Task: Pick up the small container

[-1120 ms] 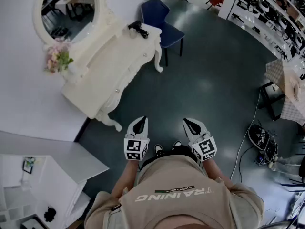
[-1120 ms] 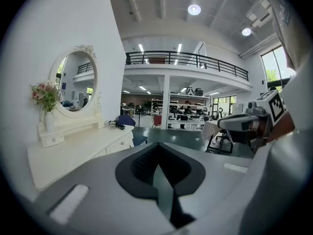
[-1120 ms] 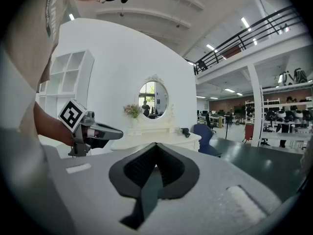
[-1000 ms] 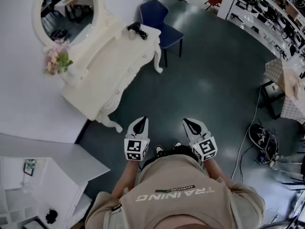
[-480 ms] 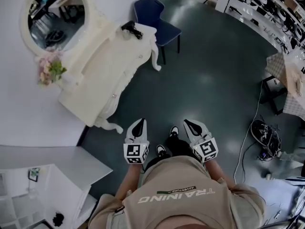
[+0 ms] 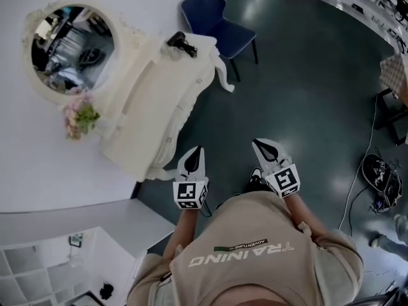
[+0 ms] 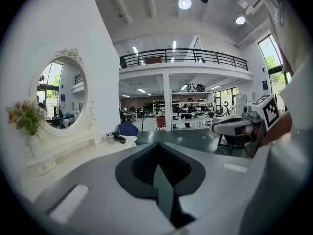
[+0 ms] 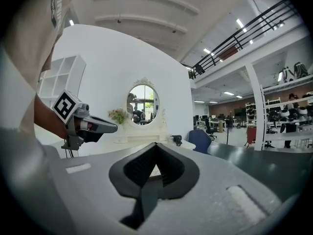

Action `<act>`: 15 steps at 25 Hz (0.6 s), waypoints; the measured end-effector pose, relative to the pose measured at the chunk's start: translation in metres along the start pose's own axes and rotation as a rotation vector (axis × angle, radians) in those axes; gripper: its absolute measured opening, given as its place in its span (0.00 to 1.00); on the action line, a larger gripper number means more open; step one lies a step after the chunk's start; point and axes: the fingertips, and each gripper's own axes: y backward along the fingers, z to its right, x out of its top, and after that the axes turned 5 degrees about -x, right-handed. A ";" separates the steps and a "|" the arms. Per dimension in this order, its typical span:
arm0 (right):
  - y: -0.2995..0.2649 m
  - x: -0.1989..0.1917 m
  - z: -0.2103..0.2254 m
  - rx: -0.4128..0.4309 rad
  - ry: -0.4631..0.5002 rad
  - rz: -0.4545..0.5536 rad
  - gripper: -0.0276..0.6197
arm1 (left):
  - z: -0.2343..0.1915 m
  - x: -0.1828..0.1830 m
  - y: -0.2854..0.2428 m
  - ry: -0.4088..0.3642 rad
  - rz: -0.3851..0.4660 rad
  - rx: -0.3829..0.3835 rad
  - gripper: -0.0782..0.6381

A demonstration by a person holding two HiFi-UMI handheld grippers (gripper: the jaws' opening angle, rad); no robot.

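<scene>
A cream dressing table (image 6: 159, 94) stands by the white wall, ahead and to my left. At its far end lies a black handheld device (image 6: 182, 43), with a small pale jar (image 7: 111, 137) beside it in the left gripper view. No other small container shows clearly. My left gripper (image 6: 194, 155) is held just off the table's near corner, shut and empty. My right gripper (image 6: 264, 146) hangs over the dark floor, also shut with nothing in it. Each gripper view looks along closed jaws toward the table (image 8: 142, 143).
An oval mirror (image 6: 71, 43) and a vase of pink flowers (image 6: 81, 116) sit at the table's back. A blue chair (image 6: 213, 14) stands beyond its far end. White cubby shelves (image 6: 38, 266) are at lower left, cables and gear (image 6: 381, 174) on the floor at right.
The person has stepped toward the dressing table and turned a little; the table's near corner now lies close to the left gripper. Both grippers stayed shut and level.
</scene>
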 end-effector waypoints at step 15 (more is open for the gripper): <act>-0.059 -0.012 0.049 0.120 -0.039 -0.066 0.05 | -0.033 -0.003 -0.041 0.096 -0.024 0.156 0.13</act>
